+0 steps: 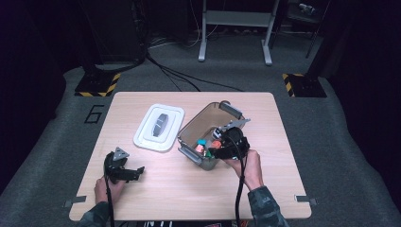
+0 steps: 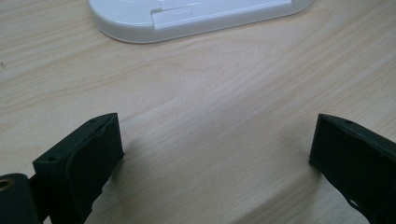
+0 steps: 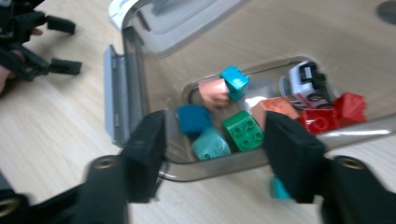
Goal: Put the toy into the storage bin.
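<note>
A clear brownish bin (image 1: 208,112) stands at the middle right of the wooden table (image 1: 179,194), holding several toy bricks: green (image 3: 243,129), teal (image 3: 211,143), blue (image 3: 194,119), red (image 3: 322,119), plus a small white toy car (image 3: 306,80). My right gripper (image 1: 213,147) hangs over the bin's near end. Its jaws are open and straddle the near rim (image 3: 219,150), with nothing pressed between them. A teal bit (image 3: 279,189) peeks out under the right jaw. My left gripper (image 1: 137,171) rests on the table at the front left, open and empty (image 2: 215,154).
The bin's white lid (image 1: 158,126) lies flat on the table left of the bin, just beyond my left gripper (image 2: 196,14). A grey latch flap (image 3: 112,93) hangs at the bin's end. Bare wood surrounds the left gripper. The floor behind holds cables and a metal stand (image 1: 235,28).
</note>
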`<state>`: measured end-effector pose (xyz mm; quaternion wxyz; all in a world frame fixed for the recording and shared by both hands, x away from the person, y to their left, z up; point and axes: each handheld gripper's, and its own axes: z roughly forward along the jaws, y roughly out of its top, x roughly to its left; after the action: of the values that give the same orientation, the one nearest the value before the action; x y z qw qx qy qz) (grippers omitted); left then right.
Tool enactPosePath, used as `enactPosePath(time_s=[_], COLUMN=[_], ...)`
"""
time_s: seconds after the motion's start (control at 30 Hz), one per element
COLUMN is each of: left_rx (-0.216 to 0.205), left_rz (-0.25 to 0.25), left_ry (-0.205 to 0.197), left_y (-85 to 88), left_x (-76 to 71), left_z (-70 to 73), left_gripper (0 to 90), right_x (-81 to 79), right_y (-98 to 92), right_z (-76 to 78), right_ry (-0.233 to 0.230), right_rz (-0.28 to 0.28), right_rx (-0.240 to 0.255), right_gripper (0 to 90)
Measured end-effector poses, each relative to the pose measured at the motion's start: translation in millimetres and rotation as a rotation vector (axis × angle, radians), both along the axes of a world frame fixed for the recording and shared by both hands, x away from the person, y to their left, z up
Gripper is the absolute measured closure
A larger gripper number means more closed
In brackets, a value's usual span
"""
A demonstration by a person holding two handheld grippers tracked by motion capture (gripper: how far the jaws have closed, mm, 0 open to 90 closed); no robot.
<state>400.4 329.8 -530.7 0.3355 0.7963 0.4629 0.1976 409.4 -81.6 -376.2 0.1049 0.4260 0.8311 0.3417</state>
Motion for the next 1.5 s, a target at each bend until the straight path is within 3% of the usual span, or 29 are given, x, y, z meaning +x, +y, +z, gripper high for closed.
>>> enactPosePath(time_s=[0.2, 0.43, 0.63, 0.77, 0.93, 1.03, 1.23, 1.5], left_rx=[0.000, 0.000, 0.000, 0.000, 0.000, 0.000, 0.000, 0.000], left_rz=[0.000, 0.000, 0.000, 0.000, 0.000, 0.000, 0.000, 0.000], left_ry=[0.000, 0.000, 0.000, 0.000, -0.001, 0.000, -0.001, 0.000], left_y=[0.0, 0.0, 0.0, 0.0, 0.0, 0.0, 0.0, 0.0], left_x=[0.0, 0.0, 0.0, 0.0, 0.0, 0.0, 0.0, 0.0], left_z=[0.0, 0.0, 0.0, 0.0, 0.0, 0.0, 0.0, 0.0], left_gripper=[2.4, 2.4, 2.4, 2.4, 2.4, 2.4, 2.4, 2.4], right_x=[-4.5, -6.7, -2.6, 1.6, 5.1, 6.6, 8.9, 12.5], right_y=[-15.4, -35.8, -47.8, -54.0, -55.2, -52.7, -48.7, -43.4], right_z=[5.3, -3.2, -33.3, -60.0, -85.0, -96.4, -107.6, -112.7], right_ry=[-0.041, -0.055, -0.047, -0.031, -0.005, -0.022, -0.054, -0.053], right_rz=[-0.055, -0.101, -0.161, -0.199, -0.201, -0.171, -0.185, -0.160], right_rx=[0.034, 0.015, -0.030, -0.069, -0.086, -0.108, -0.113, -0.134], right_gripper=[21.0, 15.4, 13.9, 4.8, 1.4, 10.6, 33.1, 45.7])
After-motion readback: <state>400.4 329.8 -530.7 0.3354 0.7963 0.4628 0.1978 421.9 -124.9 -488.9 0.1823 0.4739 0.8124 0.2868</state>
